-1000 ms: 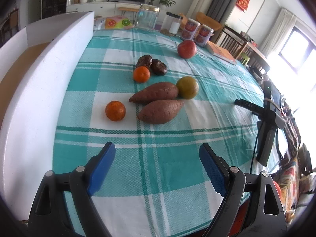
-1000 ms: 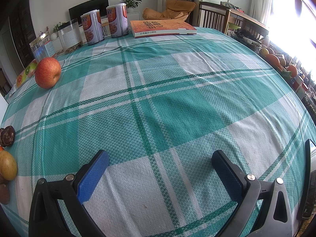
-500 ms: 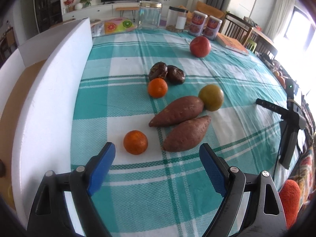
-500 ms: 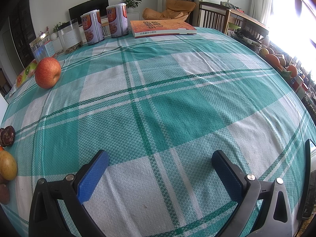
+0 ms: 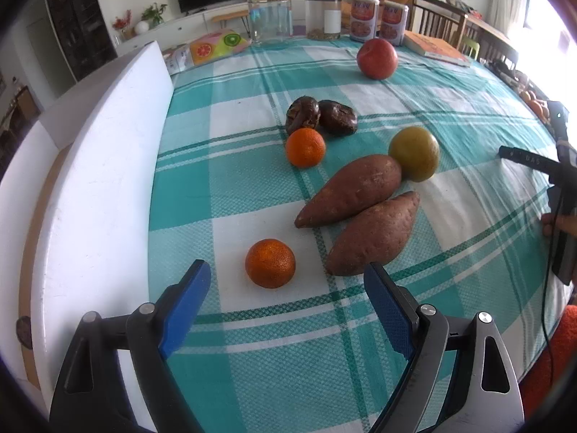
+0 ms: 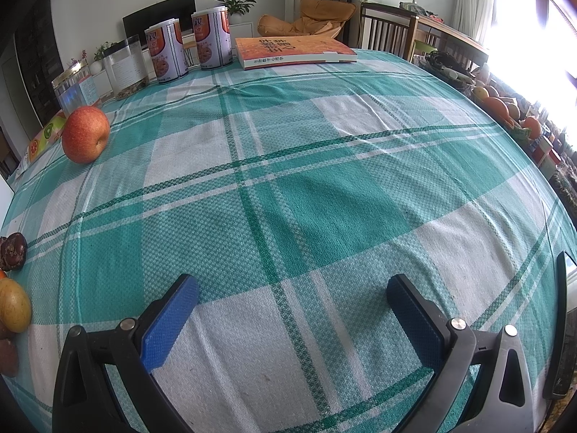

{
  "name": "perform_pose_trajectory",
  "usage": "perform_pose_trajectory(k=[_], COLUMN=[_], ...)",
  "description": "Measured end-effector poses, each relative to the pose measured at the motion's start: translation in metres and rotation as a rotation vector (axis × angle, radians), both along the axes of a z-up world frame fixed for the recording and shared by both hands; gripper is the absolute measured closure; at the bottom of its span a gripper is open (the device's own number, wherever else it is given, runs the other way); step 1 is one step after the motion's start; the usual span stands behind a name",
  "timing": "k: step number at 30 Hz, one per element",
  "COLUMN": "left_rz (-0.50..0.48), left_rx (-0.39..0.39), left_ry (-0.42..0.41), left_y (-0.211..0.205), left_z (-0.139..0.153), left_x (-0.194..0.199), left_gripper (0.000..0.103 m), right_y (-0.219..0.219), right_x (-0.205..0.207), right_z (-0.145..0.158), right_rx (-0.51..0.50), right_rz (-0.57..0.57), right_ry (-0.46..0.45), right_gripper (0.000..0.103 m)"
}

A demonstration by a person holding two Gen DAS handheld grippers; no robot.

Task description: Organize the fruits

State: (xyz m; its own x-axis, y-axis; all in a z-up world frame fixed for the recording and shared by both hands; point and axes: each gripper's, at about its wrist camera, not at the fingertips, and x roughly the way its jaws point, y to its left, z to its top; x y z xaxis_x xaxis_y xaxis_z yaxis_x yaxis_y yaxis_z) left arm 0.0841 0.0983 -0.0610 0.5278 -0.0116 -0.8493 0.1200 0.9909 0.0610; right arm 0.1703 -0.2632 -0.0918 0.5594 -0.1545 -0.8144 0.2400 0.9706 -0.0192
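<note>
In the left wrist view my left gripper (image 5: 286,281) is open and empty, just short of a near orange (image 5: 270,263) that lies between its blue pads. Beyond lie two sweet potatoes (image 5: 373,234), a second orange (image 5: 305,147), a yellow-green fruit (image 5: 414,153), two dark wrinkled fruits (image 5: 319,117) and a red apple (image 5: 377,58). My right gripper (image 6: 292,290) is open and empty over bare cloth; it also shows in the left wrist view (image 5: 559,187). The apple (image 6: 86,138) is far left in the right wrist view.
A white foam box (image 5: 97,180) stands along the table's left side. Jars (image 5: 269,18), two cans (image 6: 187,50) and an orange book (image 6: 292,50) stand at the far edge. More fruit (image 6: 505,108) lies off the table to the right.
My left gripper has moved forward and down toward the near orange, which now sits between its fingertips. The right gripper has not moved.
</note>
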Motion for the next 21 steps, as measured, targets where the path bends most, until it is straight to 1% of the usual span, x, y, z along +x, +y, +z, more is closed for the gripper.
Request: perform_pose_trajectory(k=[4, 8, 10, 11, 12, 14, 16, 18, 21], left_rz=[-0.007, -0.011, -0.013, -0.015, -0.023, -0.053, -0.062, -0.069, -0.078], left_rx=[0.045, 0.066, 0.064, 0.05, 0.02, -0.071, -0.125, -0.153, -0.162], left_ry=[0.004, -0.005, -0.004, 0.0, 0.003, 0.006, 0.003, -0.017, -0.046], left_y=[-0.002, -0.001, 0.001, 0.003, 0.004, 0.008, 0.01, 0.013, 0.015], left_z=[-0.005, -0.003, -0.003, -0.004, -0.004, -0.006, -0.01, -0.01, -0.01], left_x=[0.003, 0.002, 0.003, 0.003, 0.004, 0.005, 0.007, 0.009, 0.01], left_gripper=[0.014, 0.014, 0.014, 0.014, 0.014, 0.014, 0.014, 0.014, 0.014], right_y=[0.0, 0.0, 0.001, 0.001, 0.0, 0.0, 0.0, 0.0, 0.0], right_x=[0.0, 0.0, 0.0, 0.001, 0.0, 0.0, 0.0, 0.0, 0.0], right_z=[0.0, 0.0, 0.0, 0.0, 0.0, 0.0, 0.0, 0.0, 0.0], right_rx=[0.0, 0.0, 0.0, 0.001, 0.001, 0.0, 0.0, 0.001, 0.001], right_rz=[0.0, 0.0, 0.0, 0.0, 0.0, 0.0, 0.0, 0.0, 0.007], right_ry=[0.0, 0.0, 0.0, 0.0, -0.001, 0.0, -0.001, -0.001, -0.001], right_gripper=[0.0, 0.0, 0.0, 0.0, 0.0, 0.0, 0.0, 0.0, 0.0])
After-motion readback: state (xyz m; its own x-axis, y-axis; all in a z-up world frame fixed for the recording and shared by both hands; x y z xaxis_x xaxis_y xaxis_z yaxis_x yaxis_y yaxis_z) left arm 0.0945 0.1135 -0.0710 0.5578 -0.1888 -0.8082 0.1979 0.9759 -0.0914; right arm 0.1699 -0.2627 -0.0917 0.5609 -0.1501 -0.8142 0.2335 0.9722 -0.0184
